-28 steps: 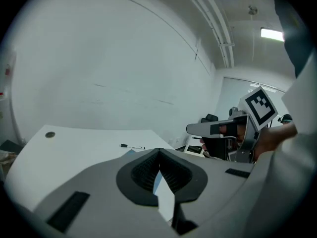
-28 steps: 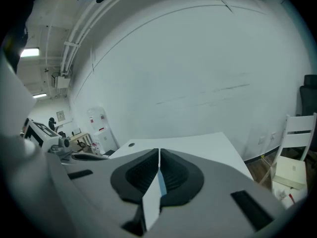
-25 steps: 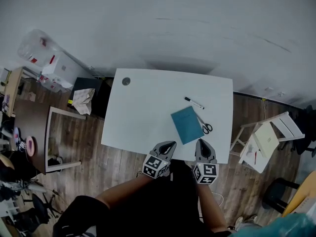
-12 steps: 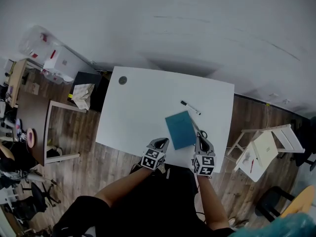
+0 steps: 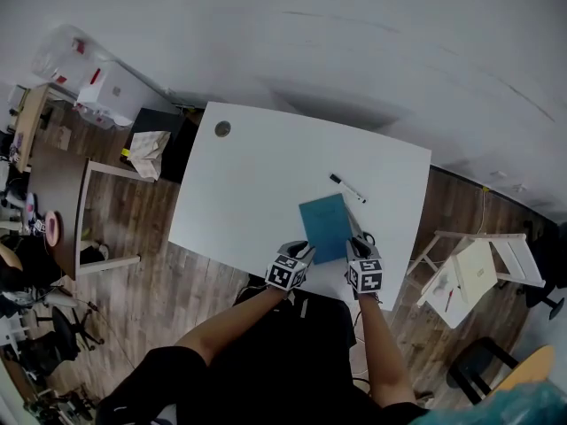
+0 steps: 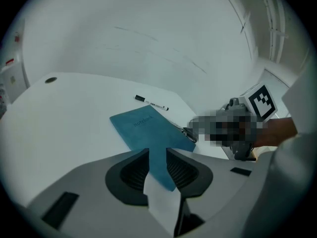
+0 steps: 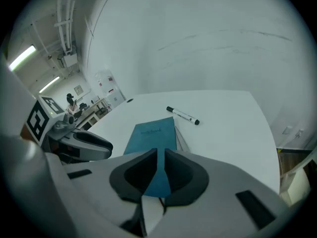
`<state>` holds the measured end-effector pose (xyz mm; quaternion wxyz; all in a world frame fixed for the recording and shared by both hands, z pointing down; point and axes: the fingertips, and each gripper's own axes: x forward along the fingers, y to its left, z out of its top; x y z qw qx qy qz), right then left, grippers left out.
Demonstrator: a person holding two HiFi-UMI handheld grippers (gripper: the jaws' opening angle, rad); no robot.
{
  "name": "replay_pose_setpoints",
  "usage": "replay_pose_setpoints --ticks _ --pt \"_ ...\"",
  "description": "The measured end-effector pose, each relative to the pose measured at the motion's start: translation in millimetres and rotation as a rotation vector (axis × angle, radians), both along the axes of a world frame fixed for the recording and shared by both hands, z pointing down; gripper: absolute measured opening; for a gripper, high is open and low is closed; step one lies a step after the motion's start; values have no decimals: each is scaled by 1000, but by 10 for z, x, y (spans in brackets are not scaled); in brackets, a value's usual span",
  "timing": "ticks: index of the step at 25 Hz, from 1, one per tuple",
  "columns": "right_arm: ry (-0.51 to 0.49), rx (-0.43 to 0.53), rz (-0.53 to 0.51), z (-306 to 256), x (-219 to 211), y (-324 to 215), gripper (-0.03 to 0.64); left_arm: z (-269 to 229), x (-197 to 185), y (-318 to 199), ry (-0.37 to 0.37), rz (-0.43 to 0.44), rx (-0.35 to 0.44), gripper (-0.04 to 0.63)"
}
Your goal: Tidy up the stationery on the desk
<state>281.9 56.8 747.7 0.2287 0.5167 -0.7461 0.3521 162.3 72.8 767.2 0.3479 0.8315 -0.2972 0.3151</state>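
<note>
A teal notebook (image 5: pixel 328 227) lies on the white desk (image 5: pixel 248 193), toward its front right. A black-capped white marker (image 5: pixel 347 188) rests just beyond it. Scissors (image 5: pixel 367 237) poke out at the notebook's right edge, partly hidden by my right gripper (image 5: pixel 357 244). My left gripper (image 5: pixel 299 248) hovers at the notebook's near left corner; its jaws have just been opening and hold nothing. In the left gripper view the notebook (image 6: pixel 148 130) shows through the gap of the left gripper (image 6: pixel 157 152). The right gripper (image 7: pixel 161 152) has a narrow slit, empty, aimed at the notebook (image 7: pixel 152 133).
A round cable hole (image 5: pixel 222 128) sits at the desk's far left corner. A white folding chair (image 5: pixel 469 268) with papers stands to the right, a black box (image 5: pixel 164 153) and a wooden frame (image 5: pixel 97 228) to the left. A white wall is behind the desk.
Both grippers have come down and forward from the desk's front edge to the near end of the notebook. The notebook, marker and scissors have not moved.
</note>
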Motion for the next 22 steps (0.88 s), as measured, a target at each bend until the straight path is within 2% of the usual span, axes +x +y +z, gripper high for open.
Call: replay_pose_setpoints --ticks 5,7,9,15,22 --pt "38 -39 -41 164 44 -52 38 231 -36 101 -69 -19 -91 141" --pt "34 -61 -58 226 40 -26 80 301 -40 160 -72 -34 -122 143" --pt "34 -69 -71 282 23 -41 87 354 -52 167 -69 -42 -141 143" --pt "30 -121 -68 466 58 -52 87 426 -28 148 -106 -33 -142 150" --pt "60 -130 -49 494 16 -36 87 482 -127 59 -131 -112 -162 150"
